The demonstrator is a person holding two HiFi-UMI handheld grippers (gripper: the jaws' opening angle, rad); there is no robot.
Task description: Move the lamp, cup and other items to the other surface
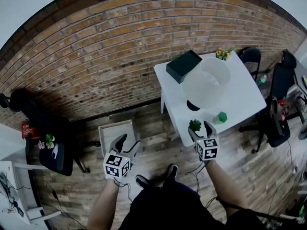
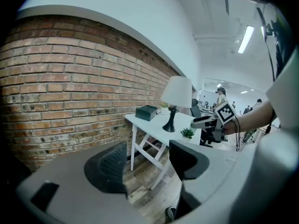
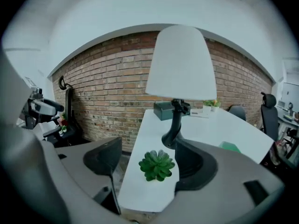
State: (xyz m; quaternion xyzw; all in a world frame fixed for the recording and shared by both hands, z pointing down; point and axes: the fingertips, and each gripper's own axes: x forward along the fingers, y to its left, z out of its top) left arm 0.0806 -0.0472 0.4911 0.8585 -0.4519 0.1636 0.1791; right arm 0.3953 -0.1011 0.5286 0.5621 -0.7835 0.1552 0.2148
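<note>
Desk (image 1: 244,99): one lamp (image 1: 207,83) at centre; one box (image 1: 183,65) and one flower pot (image 1: 221,54) at far edge; one green cup (image 1: 222,117) and one succulent (image 1: 194,125) at near edge. Right gripper (image 1: 200,127) jaws apart, succulent between them, untouched. Left gripper (image 1: 128,143) jaws apart, empty.

The white square table (image 1: 242,97) is carrying a white-shaded lamp with a black foot (image 1: 207,83), a dark green box (image 1: 183,65), a small green succulent (image 1: 195,125) and a small green object (image 1: 222,117).

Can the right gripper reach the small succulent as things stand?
Probably yes: the right gripper is open, the succulent sits framed between its jaws, nothing in front; the lamp stands behind.
</note>
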